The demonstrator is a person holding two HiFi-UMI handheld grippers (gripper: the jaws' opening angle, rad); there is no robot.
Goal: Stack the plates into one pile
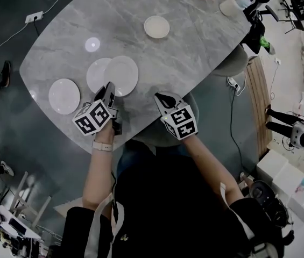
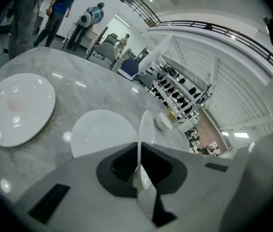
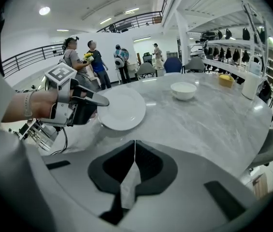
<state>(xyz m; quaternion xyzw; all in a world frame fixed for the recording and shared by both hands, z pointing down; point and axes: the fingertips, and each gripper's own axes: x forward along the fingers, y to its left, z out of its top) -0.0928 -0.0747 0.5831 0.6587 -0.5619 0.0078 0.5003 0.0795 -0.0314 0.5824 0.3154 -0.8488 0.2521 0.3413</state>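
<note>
The left gripper (image 1: 108,88) is clamped on a plate (image 1: 122,75) partly over a second plate (image 1: 96,74) on the worktop (image 1: 195,52), while the right gripper (image 1: 162,98) is closed and empty.

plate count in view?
3. Left plate alone on the table; middle plate partly covered by held plate, clamped in the left tool. Far dish looks like a bowl.

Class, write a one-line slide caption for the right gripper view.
Left gripper holds a white plate by its rim over the marble table; right gripper shut, empty.
</note>
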